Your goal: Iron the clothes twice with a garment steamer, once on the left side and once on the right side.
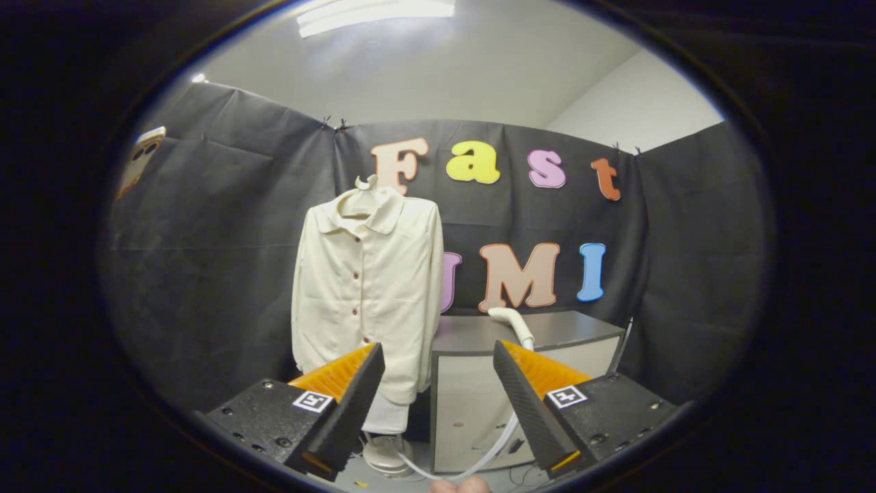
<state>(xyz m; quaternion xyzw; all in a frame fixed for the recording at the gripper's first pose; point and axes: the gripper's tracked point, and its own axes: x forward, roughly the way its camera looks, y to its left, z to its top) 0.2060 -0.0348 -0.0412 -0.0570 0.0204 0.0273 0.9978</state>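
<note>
Gripper view: tongs (438,356) spread, empty; shirt (368,287), steamer (512,322) beyond.

grey cabinet (472,404) right of centre | phone (139,161) high on wall | ceiling light (375,14)
</note>
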